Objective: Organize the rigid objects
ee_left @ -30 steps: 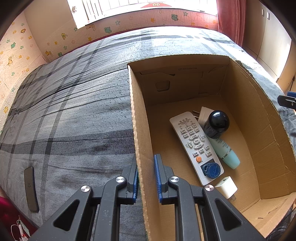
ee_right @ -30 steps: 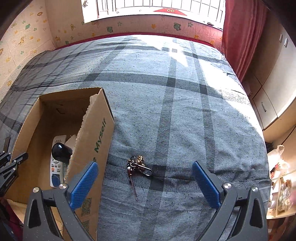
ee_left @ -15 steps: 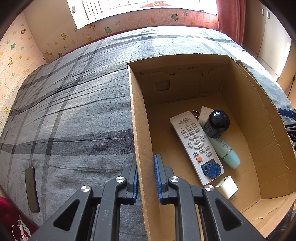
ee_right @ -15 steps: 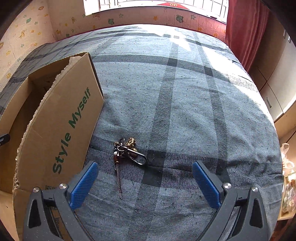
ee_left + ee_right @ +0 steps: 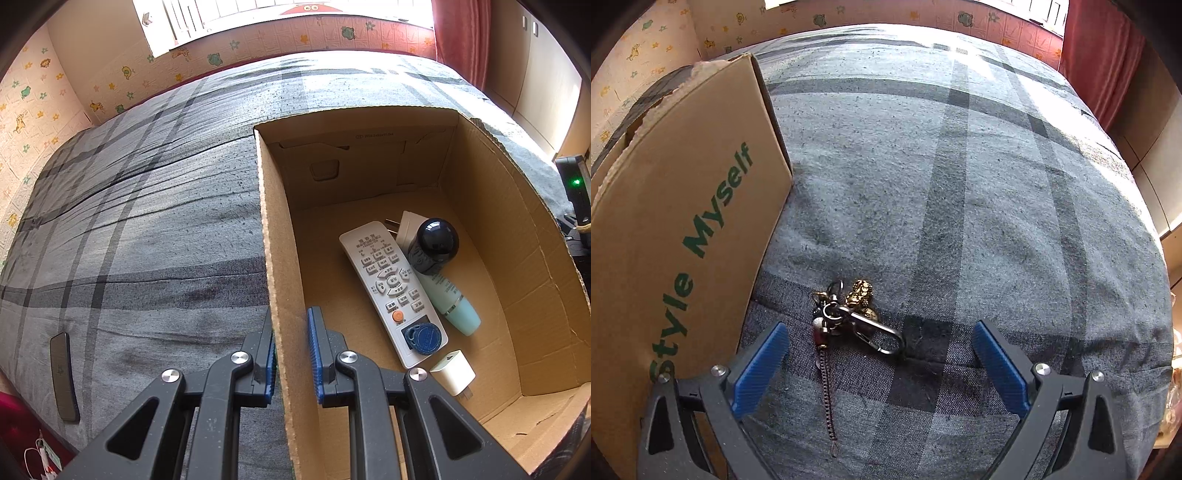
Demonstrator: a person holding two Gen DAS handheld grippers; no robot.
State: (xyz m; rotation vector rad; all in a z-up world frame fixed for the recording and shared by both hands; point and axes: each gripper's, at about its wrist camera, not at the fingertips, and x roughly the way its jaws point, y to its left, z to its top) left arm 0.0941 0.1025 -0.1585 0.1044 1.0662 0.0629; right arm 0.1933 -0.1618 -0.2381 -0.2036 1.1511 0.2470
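Where plaid cloth creases, metal keyring, perhaps brass-charmed.

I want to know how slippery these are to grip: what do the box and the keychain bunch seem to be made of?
Box: plain brown corrugated cardboard, matte; torn edges show the fluting, and the left gripper pinches one wall. Keychain bunch: apparently metal, with a glossy grey clip, a brassy gold charm and a thin braided cord, possibly fabric.
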